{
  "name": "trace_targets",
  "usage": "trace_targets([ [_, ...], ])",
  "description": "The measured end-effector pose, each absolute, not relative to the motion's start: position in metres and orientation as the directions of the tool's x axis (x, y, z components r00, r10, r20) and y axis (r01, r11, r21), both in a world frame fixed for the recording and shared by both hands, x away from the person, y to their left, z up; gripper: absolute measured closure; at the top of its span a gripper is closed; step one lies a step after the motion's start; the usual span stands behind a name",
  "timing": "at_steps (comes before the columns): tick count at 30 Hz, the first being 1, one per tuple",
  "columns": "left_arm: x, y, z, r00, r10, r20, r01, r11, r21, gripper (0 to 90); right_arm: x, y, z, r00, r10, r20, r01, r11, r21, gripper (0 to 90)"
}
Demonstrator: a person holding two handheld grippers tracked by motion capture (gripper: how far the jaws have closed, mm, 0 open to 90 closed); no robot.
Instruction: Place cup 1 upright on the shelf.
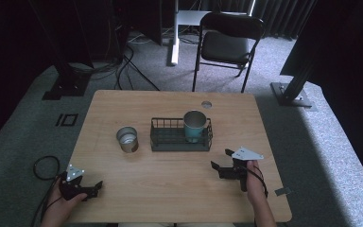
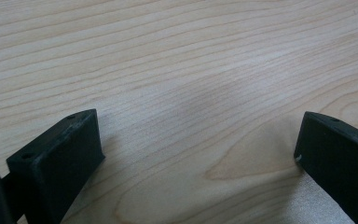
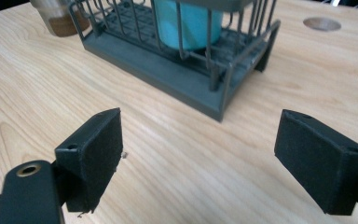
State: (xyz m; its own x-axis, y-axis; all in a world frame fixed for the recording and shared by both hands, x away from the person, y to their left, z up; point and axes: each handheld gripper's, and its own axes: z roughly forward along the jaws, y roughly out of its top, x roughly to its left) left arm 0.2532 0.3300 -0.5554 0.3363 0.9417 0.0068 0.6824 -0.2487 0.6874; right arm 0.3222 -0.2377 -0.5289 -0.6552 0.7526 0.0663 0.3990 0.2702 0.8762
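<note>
A teal cup [image 1: 194,126] is sitting in a dark grey wire basket [image 1: 159,142]. The pale wood-grained bench [image 1: 170,184] is showing under black tongs [image 1: 224,163].

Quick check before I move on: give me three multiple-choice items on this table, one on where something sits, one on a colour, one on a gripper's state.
1. Where is the teal cup?
A. in the wire basket
B. on the chair
C. in the left gripper

2. What colour is the cup standing left of the basket?
A. red
B. silver
C. yellow

3. How do the right gripper jaws stand?
A. shut on a cup
B. shut on nothing
C. open

Key: 1 A, basket wires surround it; 2 B, the silver cup is bare metal; 3 C, its jaws stand apart over bare table.
</note>
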Motion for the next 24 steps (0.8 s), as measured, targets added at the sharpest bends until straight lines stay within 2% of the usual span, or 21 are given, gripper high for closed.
trace_targets([
  [9,0.253,0.33,-0.555,0.336,0.942,0.007,0.682,-0.249,0.687,1.3,0.314,-0.255,-0.538,-0.652,0.756,0.064,0.427,0.296,0.854,15.0],
  [14,0.253,0.33,-0.555,0.336,0.942,0.007,0.682,-0.248,0.688,1.3,0.31,-0.266,-0.545,-0.619,0.784,0.041,0.456,0.317,0.831,15.0],
  [21,0.253,0.33,-0.555,0.336,0.942,0.007,0.682,-0.249,0.688,1.3,0.305,-0.28,-0.553,-0.629,0.776,0.033,0.489,0.362,0.793,13.1],
  [24,0.253,0.33,-0.555,0.337,0.942,0.007,0.682,-0.249,0.687,1.3,0.303,-0.283,-0.553,-0.631,0.775,0.036,0.478,0.351,0.805,13.0],
])
